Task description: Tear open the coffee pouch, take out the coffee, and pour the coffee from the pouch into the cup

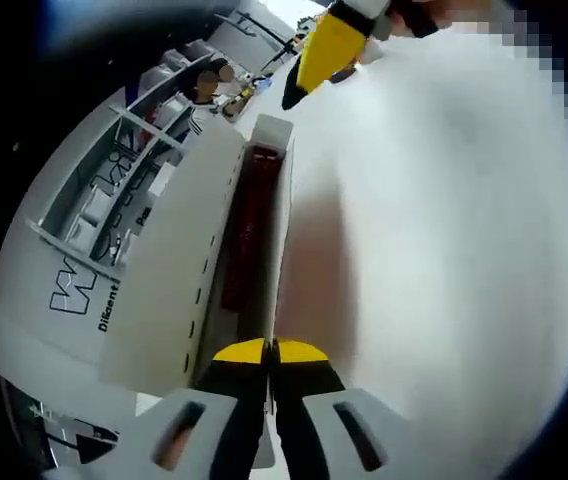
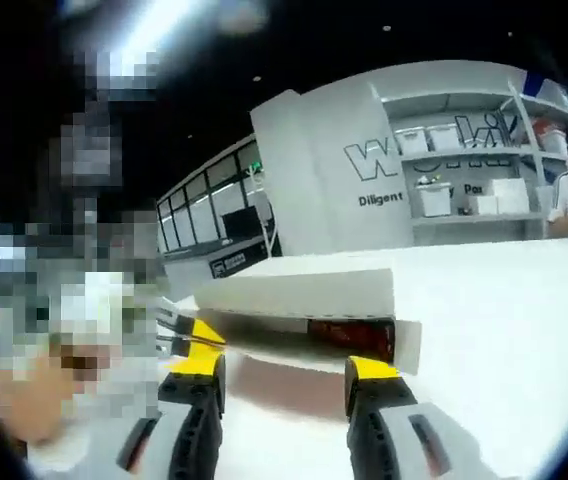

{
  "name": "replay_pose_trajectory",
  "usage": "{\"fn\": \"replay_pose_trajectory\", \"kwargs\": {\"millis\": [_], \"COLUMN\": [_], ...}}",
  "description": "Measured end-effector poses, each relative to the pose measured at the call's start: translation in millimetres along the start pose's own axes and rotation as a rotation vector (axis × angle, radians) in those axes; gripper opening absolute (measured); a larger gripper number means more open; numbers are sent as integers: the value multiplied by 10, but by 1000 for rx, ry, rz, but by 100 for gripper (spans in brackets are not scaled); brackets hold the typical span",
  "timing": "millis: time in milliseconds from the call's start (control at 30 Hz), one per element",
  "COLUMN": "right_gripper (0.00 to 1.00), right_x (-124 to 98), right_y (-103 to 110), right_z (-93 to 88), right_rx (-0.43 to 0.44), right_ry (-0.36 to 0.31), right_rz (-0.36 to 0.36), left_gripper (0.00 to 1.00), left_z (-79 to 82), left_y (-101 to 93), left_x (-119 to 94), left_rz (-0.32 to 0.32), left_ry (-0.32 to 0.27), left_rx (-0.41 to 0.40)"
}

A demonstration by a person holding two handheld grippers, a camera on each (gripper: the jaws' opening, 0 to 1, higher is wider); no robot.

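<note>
In the left gripper view the left gripper has its yellow-tipped jaws pressed nearly together, pinching the near end of the coffee pouch. The pouch is a long white sleeve, open along one side so a dark red lining shows inside. It runs away from the gripper over the white desk, held up off it with a soft shadow beneath. At the top of this view the right gripper comes in, yellow with a dark tip, close to the pouch's far end; whether it touches the pouch I cannot tell. Off to the left stand white shelves with lettering on the wall.

In the right gripper view the right gripper has its jaws spread wide, with nothing between them. Just beyond them the pouch hangs crosswise above the desk, its red inside showing at the right end. The left gripper grips its left end. Behind stands a white wall with shelves.
</note>
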State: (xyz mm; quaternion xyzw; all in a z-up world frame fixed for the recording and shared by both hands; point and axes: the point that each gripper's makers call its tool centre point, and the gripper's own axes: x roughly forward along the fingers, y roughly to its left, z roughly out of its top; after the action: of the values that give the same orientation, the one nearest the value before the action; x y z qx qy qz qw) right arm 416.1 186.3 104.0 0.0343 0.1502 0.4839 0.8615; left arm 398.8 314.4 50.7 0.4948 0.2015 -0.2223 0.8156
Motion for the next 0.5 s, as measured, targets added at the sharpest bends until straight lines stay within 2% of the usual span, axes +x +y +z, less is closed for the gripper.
{"fn": "replay_pose_trajectory", "kwargs": {"millis": [67, 167, 333, 500], "right_gripper": [50, 52, 52, 59], "right_x": [139, 346, 529, 688], "right_y": [-16, -64, -275, -327], "right_z": [-47, -118, -148, -217], "right_rx": [-31, -17, -16, -30], "right_ry": [42, 85, 94, 123], "right_rz": [-10, -15, -122, -160], "left_gripper": [4, 4, 4, 4], "left_z": [16, 46, 51, 72], "left_y": [-9, -37, -81, -104], "left_x": [11, 11, 11, 1], "left_rz": [-2, -7, -20, -23], "left_ry": [-2, -8, -9, -13], "left_rx": [4, 6, 8, 7]}}
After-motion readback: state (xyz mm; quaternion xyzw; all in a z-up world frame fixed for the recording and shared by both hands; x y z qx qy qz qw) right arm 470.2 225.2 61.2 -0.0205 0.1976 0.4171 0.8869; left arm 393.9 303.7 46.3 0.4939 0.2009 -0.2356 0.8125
